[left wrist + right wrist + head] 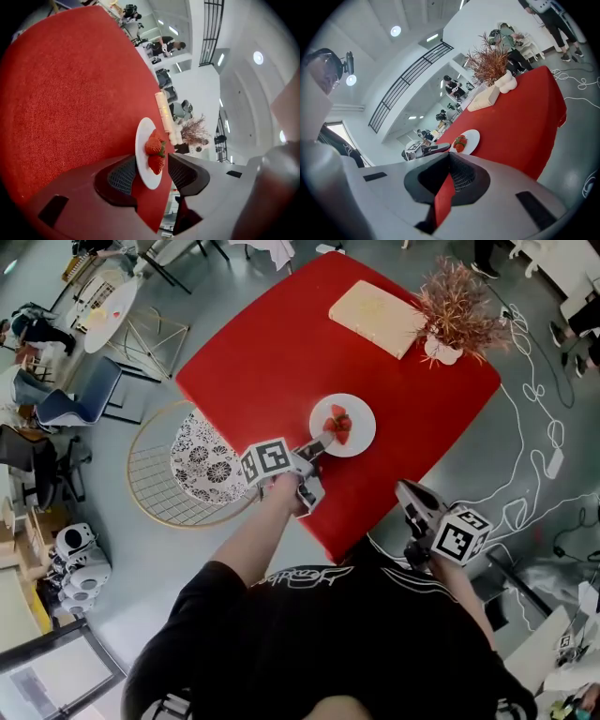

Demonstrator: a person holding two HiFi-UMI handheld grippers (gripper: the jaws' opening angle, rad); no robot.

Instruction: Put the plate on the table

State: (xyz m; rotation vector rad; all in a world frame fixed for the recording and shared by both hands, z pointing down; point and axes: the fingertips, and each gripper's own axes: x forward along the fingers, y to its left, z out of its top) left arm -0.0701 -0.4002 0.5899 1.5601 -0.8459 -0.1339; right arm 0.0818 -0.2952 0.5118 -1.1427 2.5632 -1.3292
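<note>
Under and ahead of both sets of jaws: a red desk (281, 343), much the largest thing here. Flat on it, its near rim reaching in between the jaws of the left gripper (316, 449): a white plate (361, 435). On the plate, just beyond those jaws: a small heap of strawberries (338, 423).

Left jaws apart, one on each side of the rim, apparently pressing on nothing. Right gripper (405, 491) off the desk's near edge, well to the right of the plate; jaws together at the tips, closed on nothing.

Looks like the letting-go step, with the setting-down itself judged done. Calls next for drawing the left jaws straight back off the rim, level and without a twist, so as not to nudge the plate or roll the fruit. Nothing asked of the right jaws.

Only in the head view: the desk's whole outline, a patterned round seat (202, 465) left of the left jaws, and white cable (534, 427) on the floor. Only in the left gripper view: the spread of the pads round the rim — unreadable from above. Only in the right gripper view: its own tips meeting, with the left gripper side-on at the plate.
</note>
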